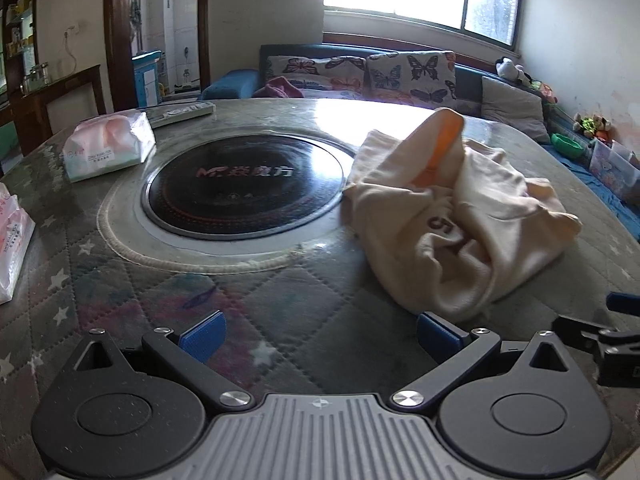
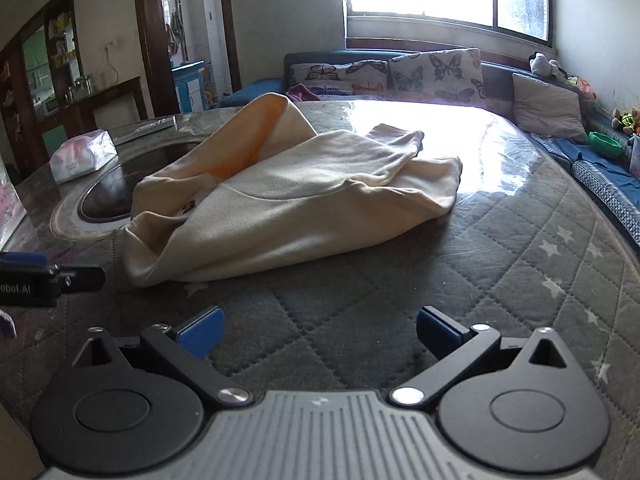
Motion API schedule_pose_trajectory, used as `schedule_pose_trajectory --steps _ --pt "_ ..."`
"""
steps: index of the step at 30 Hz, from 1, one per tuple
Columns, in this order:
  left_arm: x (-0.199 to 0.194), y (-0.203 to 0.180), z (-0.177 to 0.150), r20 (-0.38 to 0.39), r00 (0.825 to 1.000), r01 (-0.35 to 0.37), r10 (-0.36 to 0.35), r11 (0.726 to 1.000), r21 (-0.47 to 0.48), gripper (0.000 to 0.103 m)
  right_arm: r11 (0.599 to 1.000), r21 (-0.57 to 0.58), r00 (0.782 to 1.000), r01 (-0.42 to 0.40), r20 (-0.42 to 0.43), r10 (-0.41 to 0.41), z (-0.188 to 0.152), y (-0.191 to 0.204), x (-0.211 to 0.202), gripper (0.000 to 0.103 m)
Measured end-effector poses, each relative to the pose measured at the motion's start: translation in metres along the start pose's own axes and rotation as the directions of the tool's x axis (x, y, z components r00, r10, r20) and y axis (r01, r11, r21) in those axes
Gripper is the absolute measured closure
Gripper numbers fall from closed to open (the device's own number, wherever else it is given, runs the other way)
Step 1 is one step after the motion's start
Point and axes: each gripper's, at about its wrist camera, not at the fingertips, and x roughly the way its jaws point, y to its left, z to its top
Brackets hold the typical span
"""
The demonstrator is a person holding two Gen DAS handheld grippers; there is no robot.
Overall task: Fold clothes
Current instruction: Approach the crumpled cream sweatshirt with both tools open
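A cream garment [image 1: 460,208] with an orange inner lining lies crumpled on the quilted grey table cover [image 1: 304,304], right of the round black cooktop [image 1: 244,184]. It also shows in the right wrist view [image 2: 296,196], spread ahead and to the left. My left gripper [image 1: 320,334] is open and empty, low over the cover, with the garment just beyond its right finger. My right gripper [image 2: 320,332] is open and empty, short of the garment's near edge. Part of the other gripper shows at the right edge of the left wrist view [image 1: 612,344] and at the left edge of the right wrist view [image 2: 40,276].
Two tissue packs [image 1: 108,144] [image 1: 12,244] and a remote [image 1: 184,114] lie on the table's left side. A sofa with butterfly cushions [image 1: 372,72] stands behind the table under a bright window. A green bowl [image 2: 606,144] and toys sit at the far right.
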Motion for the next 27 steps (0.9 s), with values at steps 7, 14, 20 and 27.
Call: schedule_pose_trajectory --steps 7,14,20,27 --pt "-0.009 -0.021 -0.004 0.004 0.999 0.037 -0.037 0.998 0.048 0.0 1.0 -0.011 1.0 0.025 -0.006 -0.025 0.001 0.003 -0.007 0.0" --pt "-0.012 -0.031 -0.008 0.0 0.999 0.038 -0.038 0.997 0.072 0.0 0.999 -0.016 0.999 0.032 -0.011 -0.032 0.0 0.005 -0.013 0.0" --pt "-0.014 -0.032 -0.009 -0.008 1.0 0.028 -0.028 0.997 0.075 0.0 0.999 -0.021 0.999 0.032 -0.014 -0.033 0.0 0.008 -0.016 0.0" --pt "-0.016 -0.034 -0.01 -0.009 1.0 0.031 -0.03 0.996 0.084 0.0 0.999 -0.029 1.0 0.028 -0.009 -0.029 0.001 0.011 -0.019 0.0"
